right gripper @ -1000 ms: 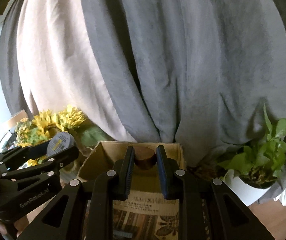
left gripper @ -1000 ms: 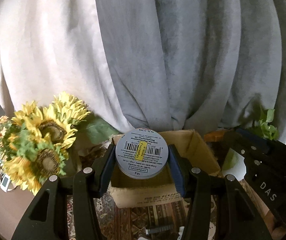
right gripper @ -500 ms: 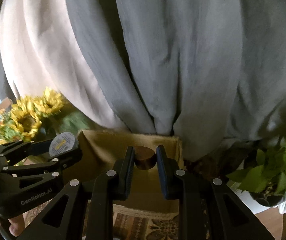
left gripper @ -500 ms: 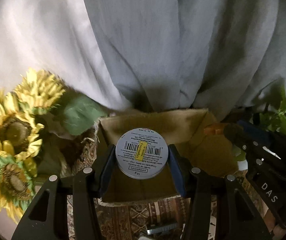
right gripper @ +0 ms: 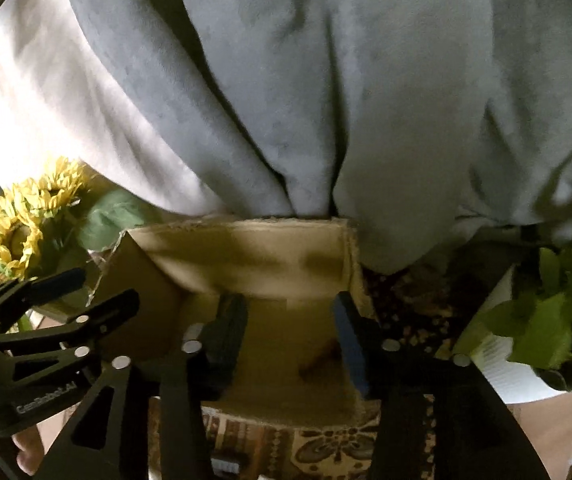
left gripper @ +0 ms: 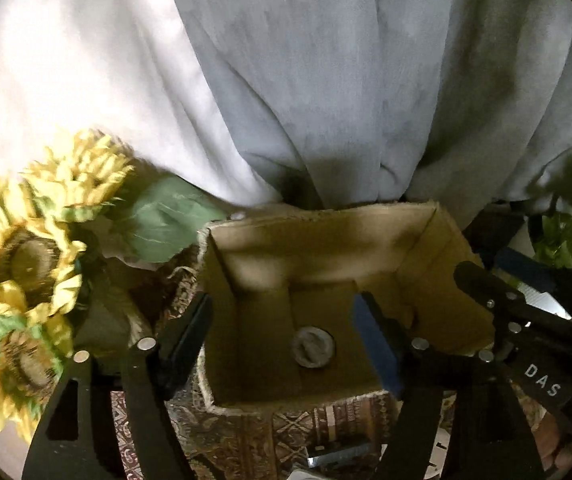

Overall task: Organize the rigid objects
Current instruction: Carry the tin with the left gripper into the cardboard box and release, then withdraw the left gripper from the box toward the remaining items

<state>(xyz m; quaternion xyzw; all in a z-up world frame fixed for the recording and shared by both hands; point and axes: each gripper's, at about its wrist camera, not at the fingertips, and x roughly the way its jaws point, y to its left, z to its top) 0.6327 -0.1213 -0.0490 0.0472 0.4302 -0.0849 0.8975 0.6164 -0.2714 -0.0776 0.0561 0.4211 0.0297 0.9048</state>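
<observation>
Both loads dropped since earlier frame: round tin (left gripper: 312, 347) now on cardboard box (left gripper: 426, 280) floor, lower centre, brown piece (right gripper: 320, 358) too. Left gripper (left gripper: 286, 330) and right gripper (right gripper: 290, 330) opening, nothing between jaws. Tip: lift straight up, avoid box walls.

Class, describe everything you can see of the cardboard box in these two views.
The cardboard box is open-topped, brown, with plain inner walls, rough top edges and a printed pattern on its near outer side. It stands upright on a patterned cloth, before a grey curtain, sunflowers at its left. A round tin lies on its floor; a blurred brown thing is inside too.
</observation>
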